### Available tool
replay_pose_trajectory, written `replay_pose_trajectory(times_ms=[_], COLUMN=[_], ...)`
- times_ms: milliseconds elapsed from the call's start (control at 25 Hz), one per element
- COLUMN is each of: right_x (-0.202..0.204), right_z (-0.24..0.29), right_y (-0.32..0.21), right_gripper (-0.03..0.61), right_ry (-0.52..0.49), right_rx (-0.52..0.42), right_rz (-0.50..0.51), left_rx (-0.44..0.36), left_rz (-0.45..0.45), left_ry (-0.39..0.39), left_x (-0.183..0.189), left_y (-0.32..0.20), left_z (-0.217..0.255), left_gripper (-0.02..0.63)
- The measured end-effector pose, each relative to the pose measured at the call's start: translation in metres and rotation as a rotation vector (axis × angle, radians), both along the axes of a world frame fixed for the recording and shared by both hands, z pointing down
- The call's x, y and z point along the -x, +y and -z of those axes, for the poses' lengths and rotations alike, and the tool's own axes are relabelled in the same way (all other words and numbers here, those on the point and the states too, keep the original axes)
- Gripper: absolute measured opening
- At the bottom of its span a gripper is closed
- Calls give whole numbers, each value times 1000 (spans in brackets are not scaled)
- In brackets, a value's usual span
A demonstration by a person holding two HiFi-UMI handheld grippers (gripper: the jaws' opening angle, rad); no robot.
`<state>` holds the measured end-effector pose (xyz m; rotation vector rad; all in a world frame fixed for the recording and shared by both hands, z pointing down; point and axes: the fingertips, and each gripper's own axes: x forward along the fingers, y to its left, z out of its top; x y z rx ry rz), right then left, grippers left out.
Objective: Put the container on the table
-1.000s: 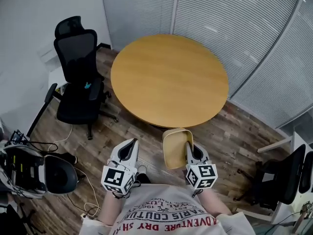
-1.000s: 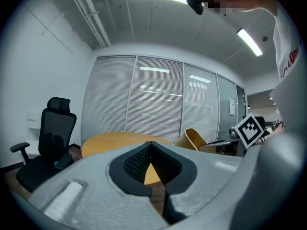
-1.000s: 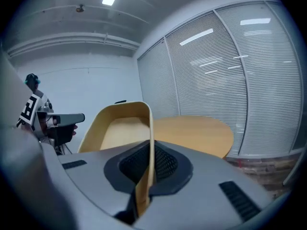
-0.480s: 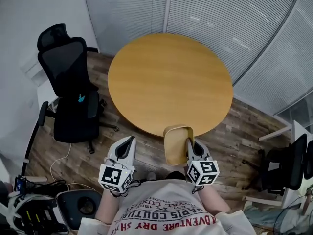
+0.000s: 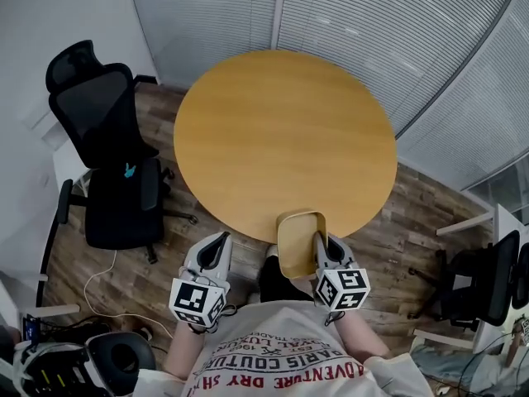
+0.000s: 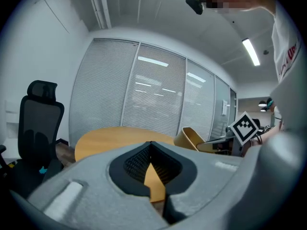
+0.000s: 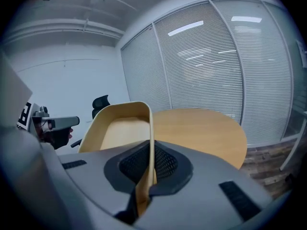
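Room: office corner with a curved wall of closed grey blinds (image 5: pixel 372 23) and a wood-plank floor (image 5: pixel 124 259).
Desk: round, with a light wooden top (image 5: pixel 285 131).
Chair: black office chair (image 5: pixel 103 155), to the left of the desk.
Container: tan wooden container (image 5: pixel 299 242) at the desk's near rim — carried, not set down.
Right claw (image 5: pixel 319 240): pinching the container's right wall.
Left claw (image 5: pixel 216 251): pressed together, holding nothing — apart from the container on its left.

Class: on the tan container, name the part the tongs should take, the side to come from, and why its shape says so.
On the container, the thin side wall, pinched over the rim from the person's side, as the right tongs hold it: the wall fits between the jaws, while the open body is far too wide.
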<state>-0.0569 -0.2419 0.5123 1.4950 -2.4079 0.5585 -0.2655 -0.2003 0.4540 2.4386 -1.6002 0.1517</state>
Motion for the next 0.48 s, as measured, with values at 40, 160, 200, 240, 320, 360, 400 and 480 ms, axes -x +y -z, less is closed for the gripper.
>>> replay_pose_trajectory(times_ms=[40, 160, 200, 240, 320, 360, 400, 480], right_x=[0, 1, 1, -1, -7, -11, -15, -21], right_z=[-1, -2, -2, -1, -1, -2, -4, -8], right_y=[-10, -46, -61, -75, -105, -118, -131, -154], right_gripper=[11, 11, 11, 11, 11, 11, 11, 11], right_ry=[-2, -13, -17, -21, -25, -25, -27, -28], right_rx=[3, 7, 7, 7, 9, 14, 22, 38], right_rz=[-2, -10, -15, -21, -34, -40, -44, -46], left_rx=[2, 7, 9, 10, 11, 14, 17, 22], left_rz=[-3, -19, -25, -31, -43, -45, -45, -38], left_ry=[0, -6, -10, -15, -24, -28, -32, -35], left_x=[-1, -3, -4, -6, -10, -12, -14, -19], left_y=[-10, -44, -57, -71, -99, -112, -125, -150], left_z=[0, 0, 1, 2, 3, 4, 3, 3], left_gripper=[-2, -2, -2, -2, -2, -2, -2, -2])
